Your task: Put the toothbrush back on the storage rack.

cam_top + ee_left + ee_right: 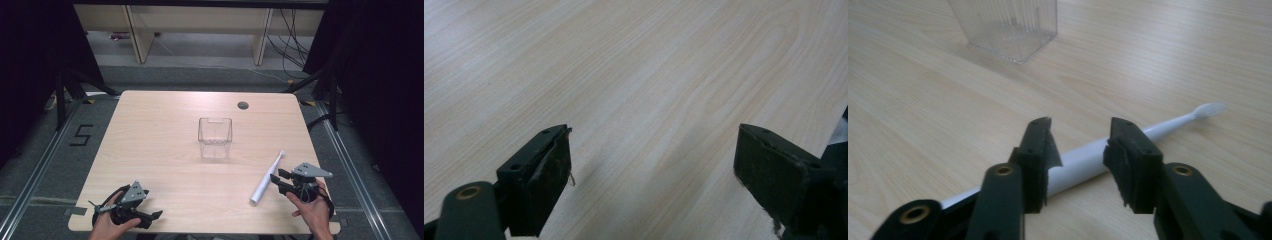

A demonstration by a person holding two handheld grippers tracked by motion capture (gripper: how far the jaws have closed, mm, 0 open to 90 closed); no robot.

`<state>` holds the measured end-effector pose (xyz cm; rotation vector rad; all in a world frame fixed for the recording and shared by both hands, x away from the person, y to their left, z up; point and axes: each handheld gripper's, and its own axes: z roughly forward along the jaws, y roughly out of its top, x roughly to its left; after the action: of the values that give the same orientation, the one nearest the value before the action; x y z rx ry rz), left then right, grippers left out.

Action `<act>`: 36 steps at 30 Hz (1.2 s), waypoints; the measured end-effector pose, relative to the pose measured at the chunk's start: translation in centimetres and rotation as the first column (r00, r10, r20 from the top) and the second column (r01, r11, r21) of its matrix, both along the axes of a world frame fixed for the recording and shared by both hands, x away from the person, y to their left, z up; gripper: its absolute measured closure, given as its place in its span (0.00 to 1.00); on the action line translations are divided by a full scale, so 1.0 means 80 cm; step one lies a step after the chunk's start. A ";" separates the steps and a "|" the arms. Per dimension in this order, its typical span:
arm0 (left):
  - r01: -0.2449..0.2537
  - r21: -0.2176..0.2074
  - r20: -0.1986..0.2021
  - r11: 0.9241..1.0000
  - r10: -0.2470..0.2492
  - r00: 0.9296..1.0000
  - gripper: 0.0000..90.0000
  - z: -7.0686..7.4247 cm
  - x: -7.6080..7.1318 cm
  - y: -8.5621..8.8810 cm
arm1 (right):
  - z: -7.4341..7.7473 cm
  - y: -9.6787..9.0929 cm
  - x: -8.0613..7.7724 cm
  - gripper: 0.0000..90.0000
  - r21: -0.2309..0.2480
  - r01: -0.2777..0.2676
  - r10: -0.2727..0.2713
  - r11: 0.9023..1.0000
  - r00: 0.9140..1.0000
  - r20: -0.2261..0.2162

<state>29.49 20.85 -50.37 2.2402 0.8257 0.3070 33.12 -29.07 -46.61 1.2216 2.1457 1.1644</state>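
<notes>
Bench (150,130): pale wood, toothbrush (266,178) lower right, clear container (215,137) centre.
Right hand-held gripper (281,179): spread, straddling toothbrush handle; centre before closing.
Left hand-held gripper (152,216): spread, empty.

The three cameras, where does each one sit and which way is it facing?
High view: above the person's side, facing forward and down on the table; both hands and tongs enter at the bottom.
Left gripper view: on the left tongs, facing bare wood between its open jaws.
Right gripper view: on the right tongs, facing the toothbrush and clear container.
Shared: toothbrush and container, high and right gripper views.
</notes>
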 end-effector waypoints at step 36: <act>-0.003 -0.016 -0.002 1.000 0.003 1.000 0.17 0.000 -0.003 -0.001 | -0.031 0.078 0.009 1.00 -0.124 -0.277 0.257 0.953 0.954 -0.154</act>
<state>29.27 20.80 -50.36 2.2248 0.8301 0.2987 33.86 -22.80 -49.05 0.9952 2.5122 1.0313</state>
